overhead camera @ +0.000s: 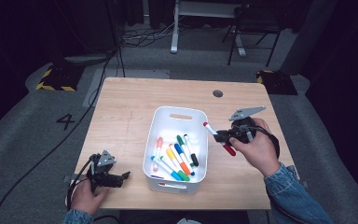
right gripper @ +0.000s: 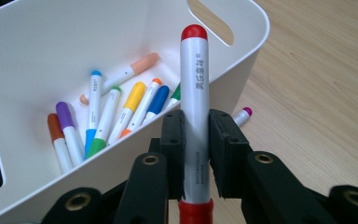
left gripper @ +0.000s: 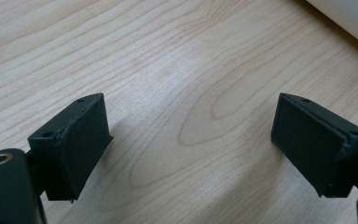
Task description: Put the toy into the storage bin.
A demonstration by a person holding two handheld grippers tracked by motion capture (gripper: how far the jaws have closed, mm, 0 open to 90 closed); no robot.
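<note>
A white marker with red ends (overhead camera: pixel 209 129) is clamped between the pads of my right gripper (overhead camera: pixel 220 137), which hangs just right of the white bin (overhead camera: pixel 161 119), above the table. In the right gripper view the marker (right gripper: pixel 195 79) stands upright between the jaws of the right gripper (right gripper: pixel 196 126), with the bin (right gripper: pixel 256 28) behind it. Several coloured markers (overhead camera: pixel 177 158) lie inside the bin. My left gripper (overhead camera: pixel 126 176) rests low at the table's front left, open. Bare wood shows between the wide jaws of the left gripper (left gripper: pixel 191 140).
A purple-tipped marker (right gripper: pixel 242 115) lies on the table beside the bin's wall. The wooden table (overhead camera: pixel 126 107) has a round cable hole (overhead camera: pixel 217 93) at the back right. A corner of the bin (left gripper: pixel 349 18) lies ahead of the left gripper. A chair (overhead camera: pixel 251 28) stands on the floor behind.
</note>
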